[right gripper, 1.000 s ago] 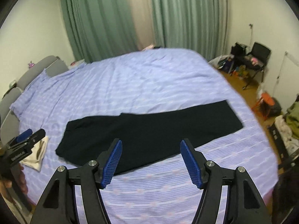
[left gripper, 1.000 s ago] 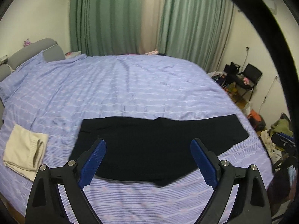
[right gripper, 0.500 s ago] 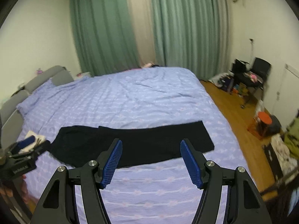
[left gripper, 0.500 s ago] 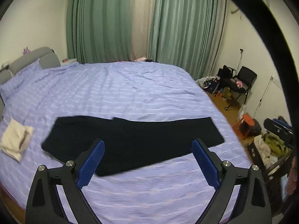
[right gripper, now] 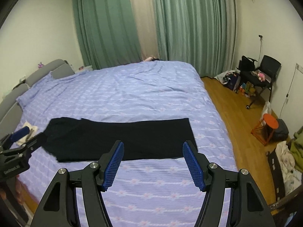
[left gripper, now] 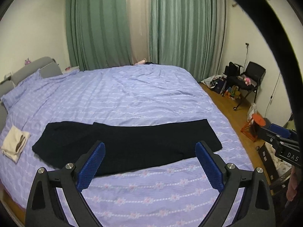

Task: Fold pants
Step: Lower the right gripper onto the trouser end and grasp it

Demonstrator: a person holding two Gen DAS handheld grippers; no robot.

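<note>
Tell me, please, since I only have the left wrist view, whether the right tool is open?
Observer: Yes. In the right wrist view the right tool is open, nothing between its pads, pointing at the black pants on the bed.
Operator: Thank you. Where does my left tool appear from that side?
Observer: The left tool shows at the left edge, beside the pants' wider left end, partly covering the folded cream cloth.
</note>
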